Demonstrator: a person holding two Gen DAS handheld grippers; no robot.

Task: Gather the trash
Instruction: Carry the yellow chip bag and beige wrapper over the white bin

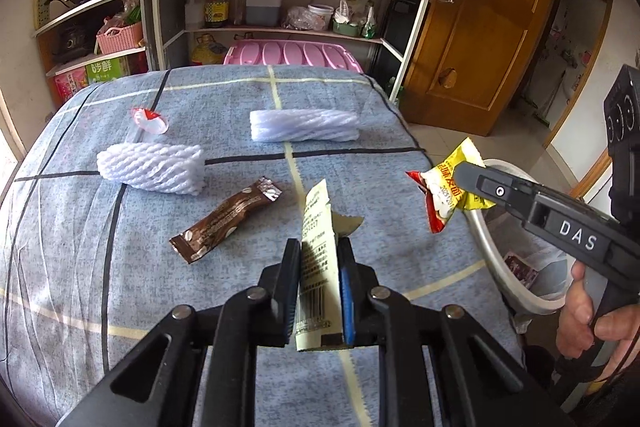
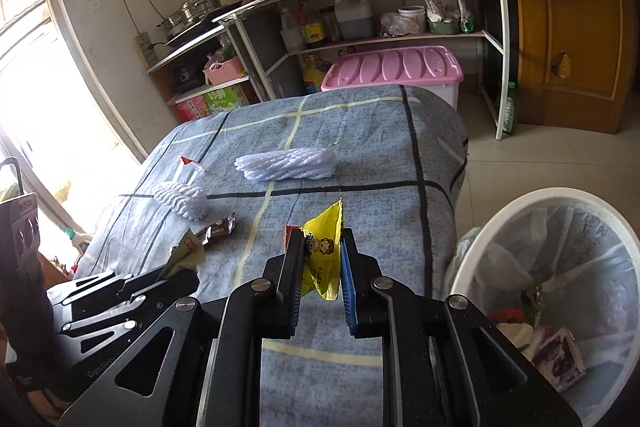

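My left gripper (image 1: 319,251) is shut on a pale cream wrapper (image 1: 316,267) above the blue checked cloth (image 1: 120,247). My right gripper (image 2: 320,243) is shut on a yellow and red snack packet (image 2: 326,259); it also shows in the left wrist view (image 1: 448,191), held at the table's right edge near the white bin (image 2: 560,267). On the cloth lie a brown wrapper (image 1: 226,219), two white foam nets (image 1: 154,167) (image 1: 304,125) and a red and white lid (image 1: 149,119).
The bin (image 1: 504,267) stands on the floor right of the table, lined with a bag and holding some trash. Behind the table are shelves (image 1: 280,27) with bottles, a pink box lid (image 1: 292,55) and a wooden door (image 1: 480,27).
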